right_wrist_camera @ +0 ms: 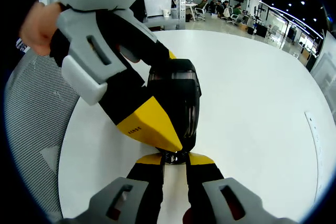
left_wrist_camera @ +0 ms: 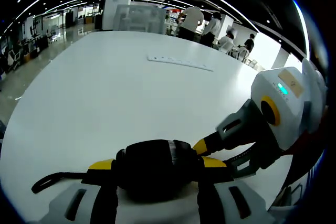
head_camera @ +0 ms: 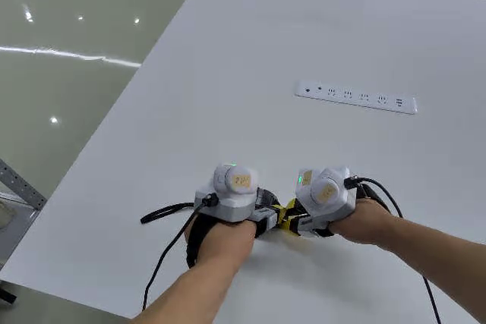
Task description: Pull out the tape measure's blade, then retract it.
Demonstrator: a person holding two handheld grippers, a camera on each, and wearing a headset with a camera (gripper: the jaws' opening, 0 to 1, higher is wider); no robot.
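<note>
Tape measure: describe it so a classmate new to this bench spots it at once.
On the white table, look at the near edge, well short of the white power strip. There the left claw and right claw meet on the tape measure, the rounded black case pinched between their yellow tips.

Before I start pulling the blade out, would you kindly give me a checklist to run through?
1. Left gripper clamped on tape measure: ok.
2. Right gripper tips at the case's lower edge: ok.
3. Right gripper's hold on the blade: cannot tell, the tip is hidden.
4. Strap trailing clear of the right gripper: ok.
5. Power strip well away from both grippers: ok.
</note>
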